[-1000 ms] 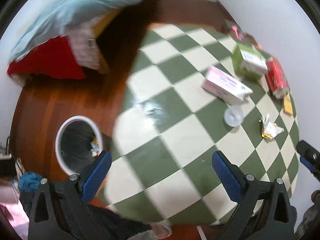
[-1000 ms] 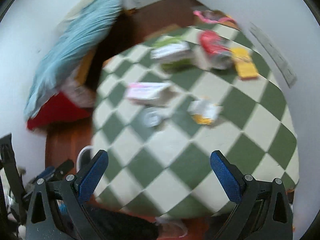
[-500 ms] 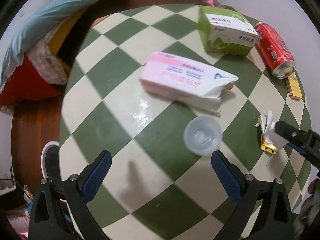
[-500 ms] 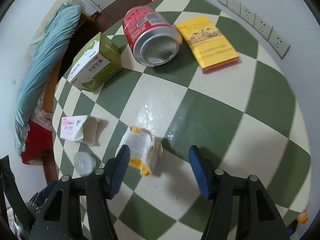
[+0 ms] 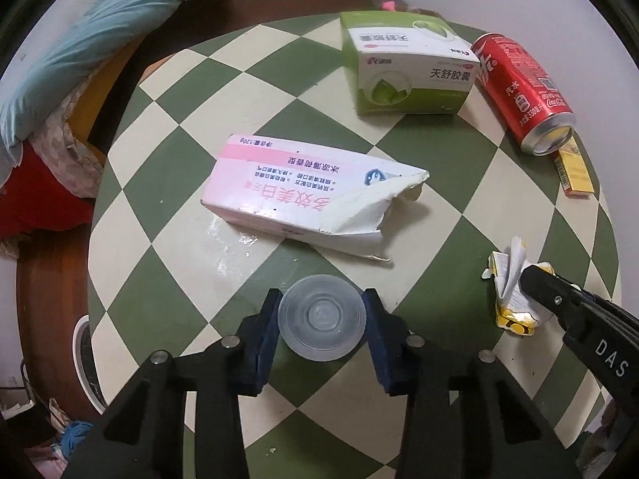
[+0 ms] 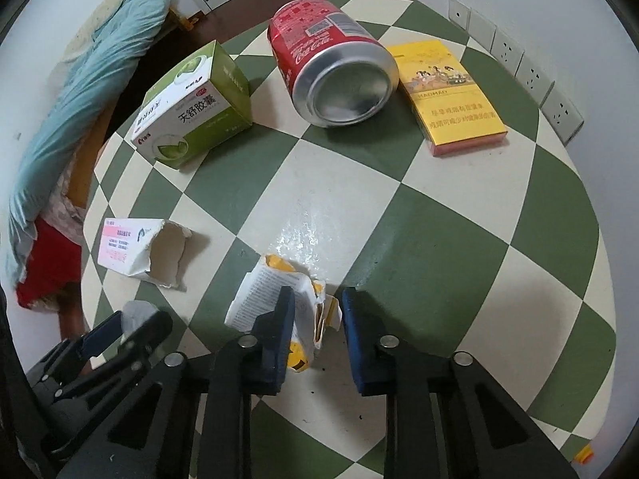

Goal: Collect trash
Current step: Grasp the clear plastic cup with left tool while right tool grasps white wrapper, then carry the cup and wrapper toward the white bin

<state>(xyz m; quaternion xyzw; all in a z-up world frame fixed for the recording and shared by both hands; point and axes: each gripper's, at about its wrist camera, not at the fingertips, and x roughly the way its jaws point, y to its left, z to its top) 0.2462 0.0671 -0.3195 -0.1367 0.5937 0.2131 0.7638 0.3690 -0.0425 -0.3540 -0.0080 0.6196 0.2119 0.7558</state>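
On the green-and-cream checkered round table, my left gripper is shut on a clear plastic lid, its blue pads touching both edges. My right gripper is closed around a crumpled yellow-and-white wrapper, which also shows in the left wrist view. A torn pink box lies just beyond the lid; it also shows in the right wrist view. A green medicine box, a red cola can on its side and a yellow cigarette pack lie farther back.
A white-rimmed bin stands on the wooden floor left of the table. A blue pillow and red cloth lie beyond the table's left edge. Wall sockets line the wall at right.
Both grippers moved down to the table and closed: the left onto the clear lid, the right onto the crumpled wrapper. Both were wide open above the table before.
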